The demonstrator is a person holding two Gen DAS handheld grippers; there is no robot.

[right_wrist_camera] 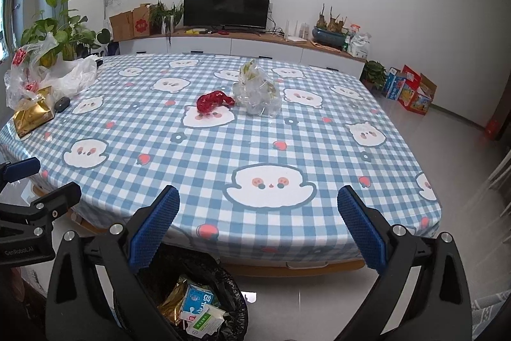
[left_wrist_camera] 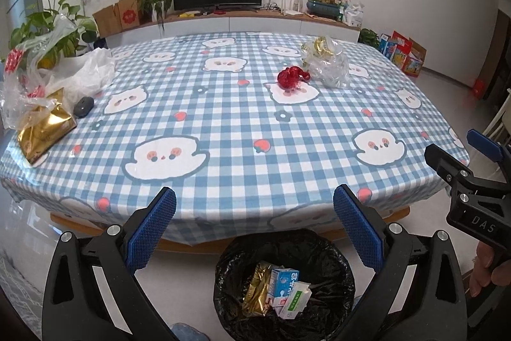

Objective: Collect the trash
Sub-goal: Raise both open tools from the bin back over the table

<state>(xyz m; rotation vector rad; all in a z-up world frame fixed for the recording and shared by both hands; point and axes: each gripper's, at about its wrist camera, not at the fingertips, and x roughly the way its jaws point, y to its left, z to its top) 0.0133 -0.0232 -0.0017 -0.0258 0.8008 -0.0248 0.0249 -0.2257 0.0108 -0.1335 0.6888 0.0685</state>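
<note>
A bin with a black liner (left_wrist_camera: pixel 335 274) stands on the floor by the table's near edge; it also shows in the right wrist view (right_wrist_camera: pixel 233 286). It holds a gold wrapper, a blue-white carton (left_wrist_camera: pixel 286 278) and a green-white box. My left gripper (left_wrist_camera: pixel 254 222) is open and empty above the bin. My right gripper (right_wrist_camera: pixel 258 222) is open and empty, to the bin's right. On the table lie a red crumpled wrapper (left_wrist_camera: pixel 292 76) (right_wrist_camera: pixel 212 100), a clear crumpled bag (left_wrist_camera: pixel 329 63) (right_wrist_camera: pixel 258 91) and a gold bag (left_wrist_camera: pixel 44 130) (right_wrist_camera: pixel 32 114).
The table wears a blue checked cloth (left_wrist_camera: pixel 242 123) (right_wrist_camera: pixel 255 146). Clear plastic bags (left_wrist_camera: pixel 57 66) and a dark mouse (left_wrist_camera: pixel 83 106) sit at its far left. A TV cabinet with plants stands behind. Boxes (right_wrist_camera: pixel 412 91) lie on the floor at the right.
</note>
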